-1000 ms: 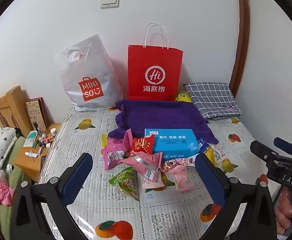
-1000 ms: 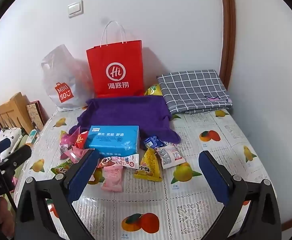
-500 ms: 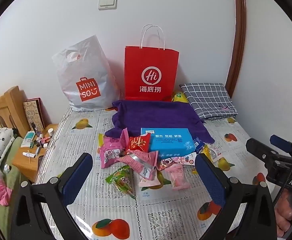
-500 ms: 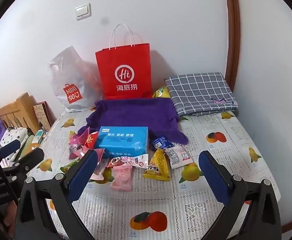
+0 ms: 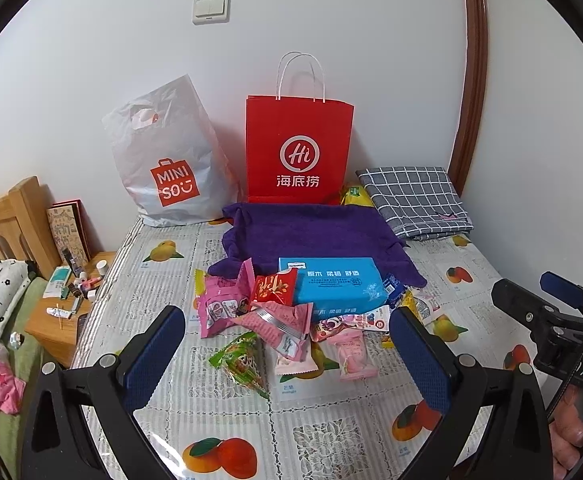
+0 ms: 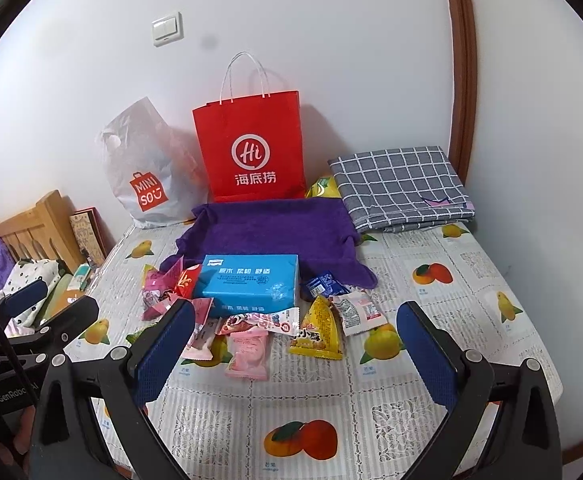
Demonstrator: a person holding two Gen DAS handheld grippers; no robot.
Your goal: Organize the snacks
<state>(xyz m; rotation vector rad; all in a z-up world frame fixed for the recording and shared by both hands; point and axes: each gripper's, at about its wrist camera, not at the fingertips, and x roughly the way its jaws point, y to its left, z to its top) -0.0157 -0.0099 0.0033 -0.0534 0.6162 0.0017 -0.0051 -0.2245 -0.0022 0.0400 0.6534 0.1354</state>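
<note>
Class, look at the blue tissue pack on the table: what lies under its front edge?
Snack packets poke out from under the blue tissue pack: a long pink-and-white wrapper in front, a dark blue packet at its right. Anything further underneath is covered.

Glossy plastic snack wrappers [image 5: 275, 320] lie on a shiny patterned plastic bench cover [image 5: 331, 432]. Behind sit a fuzzy purple cloth [image 5: 311, 232], a matt red paper bag [image 5: 298, 152] and a wooden headboard [image 5: 7, 216].

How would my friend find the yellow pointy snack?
Start at the blue tissue pack lying in front of the purple towel. Just off its near right corner stands the yellow snack. It is the only yellow, triangle-shaped packet; its neighbours are flat and pink or white.
</note>
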